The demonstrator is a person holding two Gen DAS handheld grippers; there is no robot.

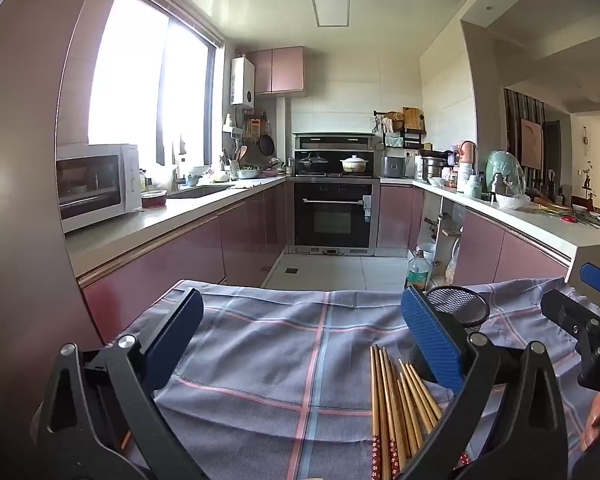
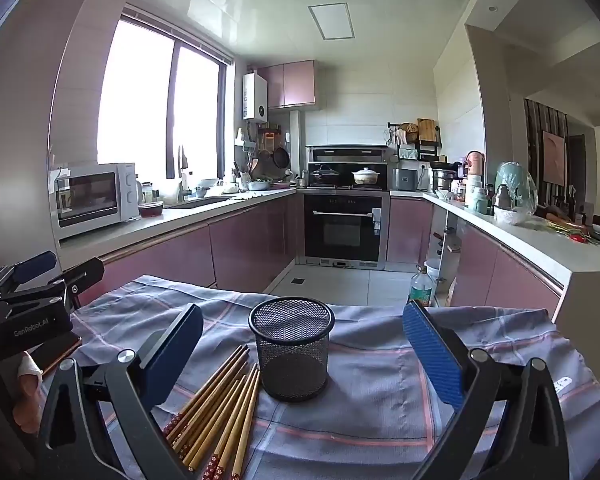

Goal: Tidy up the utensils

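Right wrist view places the chopsticks in a loose fan on the cloth, patterned ends toward the camera and plain tips pointing at the cup. The cup is a black mesh cylinder, upright and empty, standing just beside the tips; whether any tip touches its wall cannot be told. In the left wrist view the chopsticks lie at lower right, partly behind the blue pad of the left gripper, with the cup beyond them. No chopstick is in the cup, so the task is judged to be at its first step: the approach before the first pick. The right gripper has its jaws spread wide with nothing held; the cup sits in the gap between them, clear of both pads. The left gripper is likewise fully spread and holds nothing, with bare cloth between its pads. Each gripper appears at the edge of the other's view, side by side above the near edge of the cloth. The next move calls for lowering one gripper over the chopsticks, closing on one or a few near mid-length, lifting, tilting them upright and setting them tip-first into the cup. The light cup may tip or slide on the cloth, so steadying it with the other gripper is advisable. Beyond the cloth lie the kitchen floor, the oven and counters.
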